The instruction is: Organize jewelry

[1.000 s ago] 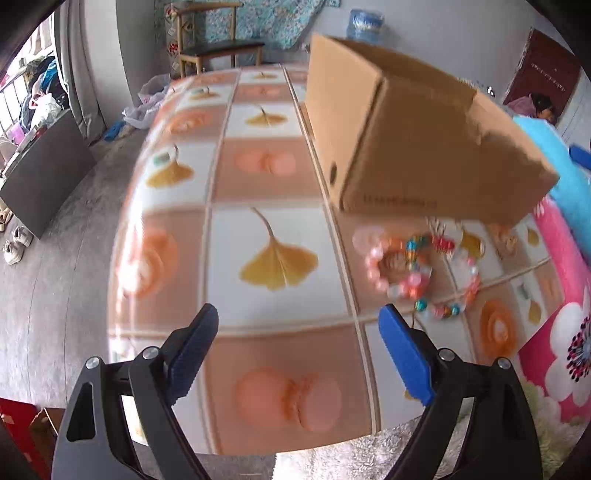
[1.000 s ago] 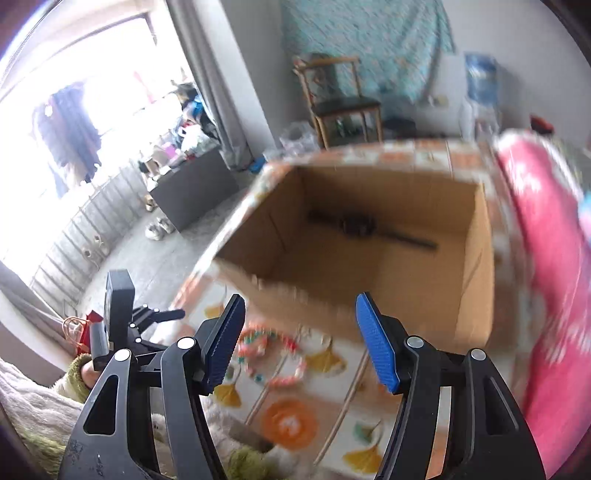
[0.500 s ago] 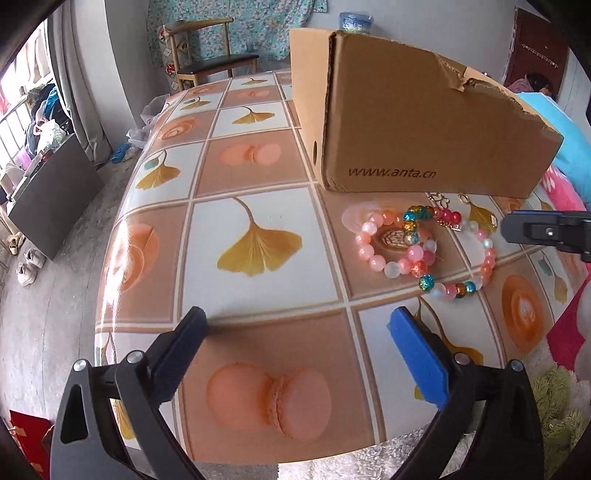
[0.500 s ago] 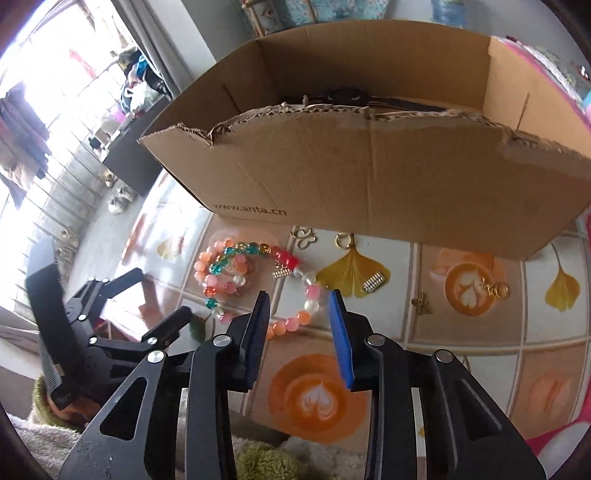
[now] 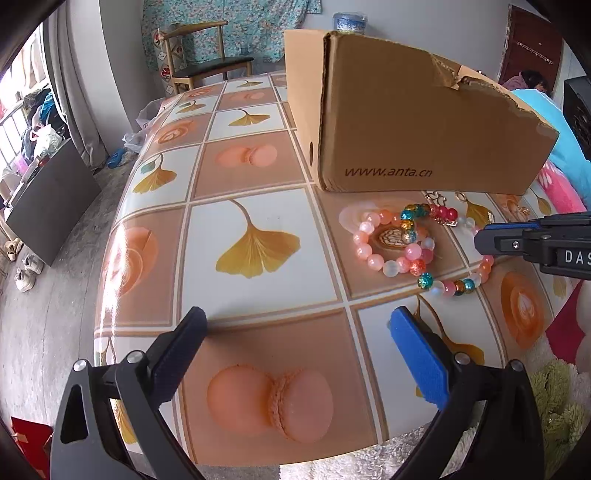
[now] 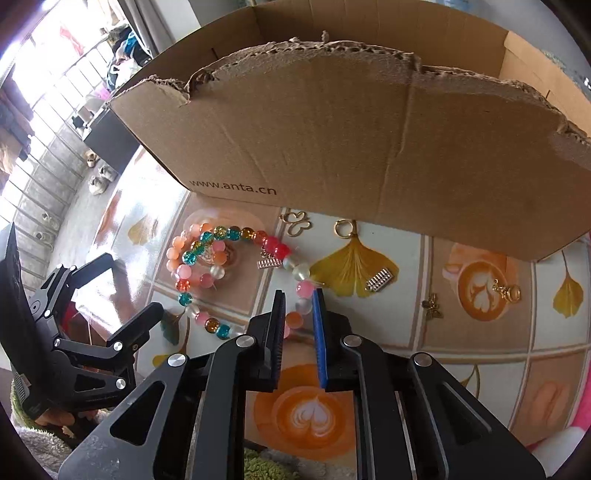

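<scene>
The right gripper [image 6: 298, 295] had just been closing on the multicoloured glass-bead bracelet [image 6: 236, 273], which lay on the tiled-pattern surface [image 5: 258, 206] before the brown cardboard box [image 6: 351, 136]. The left gripper [image 5: 295, 328] stood wide open, empty.

A wooden chair [image 5: 201, 55] stands before floral fabric [image 5: 229, 26], grey floor [image 5: 55, 258] below, daylight through a barred window [image 6: 44, 122].

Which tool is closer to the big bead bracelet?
The right tool. It straddles the big bead bracelet, beads between its fingers. The left tool waits open, off to one side.
</scene>
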`<state>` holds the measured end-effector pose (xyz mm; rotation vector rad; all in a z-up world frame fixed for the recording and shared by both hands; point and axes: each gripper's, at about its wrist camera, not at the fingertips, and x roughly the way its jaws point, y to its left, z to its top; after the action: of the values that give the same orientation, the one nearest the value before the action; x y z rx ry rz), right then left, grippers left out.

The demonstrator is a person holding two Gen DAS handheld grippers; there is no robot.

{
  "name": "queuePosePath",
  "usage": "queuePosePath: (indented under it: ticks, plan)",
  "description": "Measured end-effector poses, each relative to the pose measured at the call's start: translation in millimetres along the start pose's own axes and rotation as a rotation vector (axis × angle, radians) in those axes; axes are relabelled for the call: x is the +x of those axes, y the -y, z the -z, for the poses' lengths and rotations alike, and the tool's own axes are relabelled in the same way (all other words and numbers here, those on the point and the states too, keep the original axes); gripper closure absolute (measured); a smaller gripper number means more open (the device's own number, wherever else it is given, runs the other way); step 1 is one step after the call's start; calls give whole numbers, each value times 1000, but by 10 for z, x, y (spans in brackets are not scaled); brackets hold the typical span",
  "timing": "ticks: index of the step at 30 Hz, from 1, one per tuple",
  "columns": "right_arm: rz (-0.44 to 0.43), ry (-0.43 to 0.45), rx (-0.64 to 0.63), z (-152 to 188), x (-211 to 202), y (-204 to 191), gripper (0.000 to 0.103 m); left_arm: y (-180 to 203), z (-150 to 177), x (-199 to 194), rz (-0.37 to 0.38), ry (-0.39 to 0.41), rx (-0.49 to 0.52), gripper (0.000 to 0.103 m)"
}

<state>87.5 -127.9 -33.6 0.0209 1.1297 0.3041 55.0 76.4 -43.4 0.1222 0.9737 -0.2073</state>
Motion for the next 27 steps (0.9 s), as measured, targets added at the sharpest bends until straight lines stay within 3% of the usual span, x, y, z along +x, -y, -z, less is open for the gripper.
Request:
queuePosePath:
  ticks: [5,9,15,21,27]
  plan:
    - [5,34,24,18,-40,-5,97,1,0,-31,-11,21,11,6]
    - [4,61,37,37,-149,42,97,-2,-24,-173,30,87,7,19]
    - [-3,81,46,102,-253,98,97,124,-150,-345,167,154,25,44]
    - [-12,63,60,226,-259,232,97,294,-262,-209,266,109,46,70]
    - [-22,53,72,245,-208,287,96,334,-373,-54,308,74,37,83]
